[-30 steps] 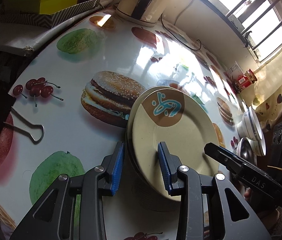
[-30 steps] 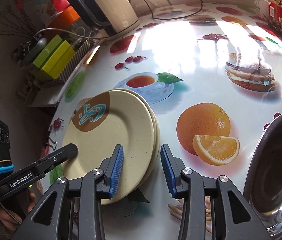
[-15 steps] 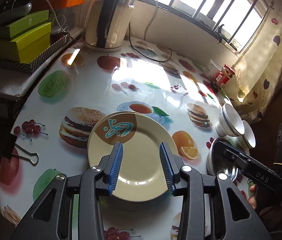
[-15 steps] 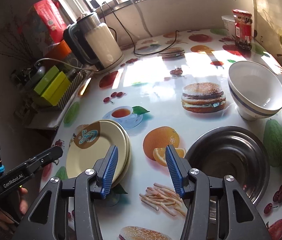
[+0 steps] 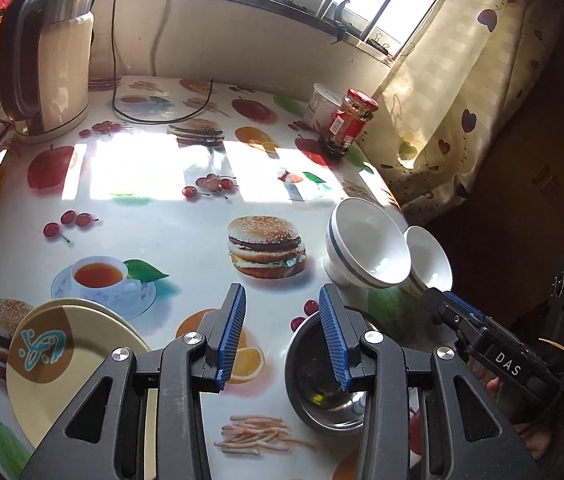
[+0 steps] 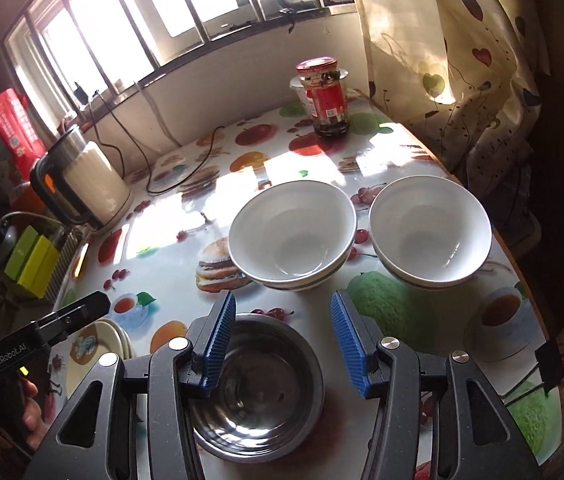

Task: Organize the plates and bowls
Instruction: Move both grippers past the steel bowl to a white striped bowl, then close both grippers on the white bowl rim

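We hold both claws above the printed table (image 5: 185, 216) with nothing between their pads. Our left gripper (image 5: 282, 340) stands apart-jawed; the stacked plates (image 5: 65, 360) lie below and to its left, the steel bowl (image 5: 322, 392) just under its right finger. Our right gripper (image 6: 284, 344), whose jaws have just been opening, hangs empty over the steel bowl (image 6: 257, 392); beyond its tips sit two white bowls (image 6: 292, 232), side by side and near each other.

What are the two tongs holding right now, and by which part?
Nothing. The left tongs and right tongs both stand open over the table, with only air between their pads; the plates lie released.
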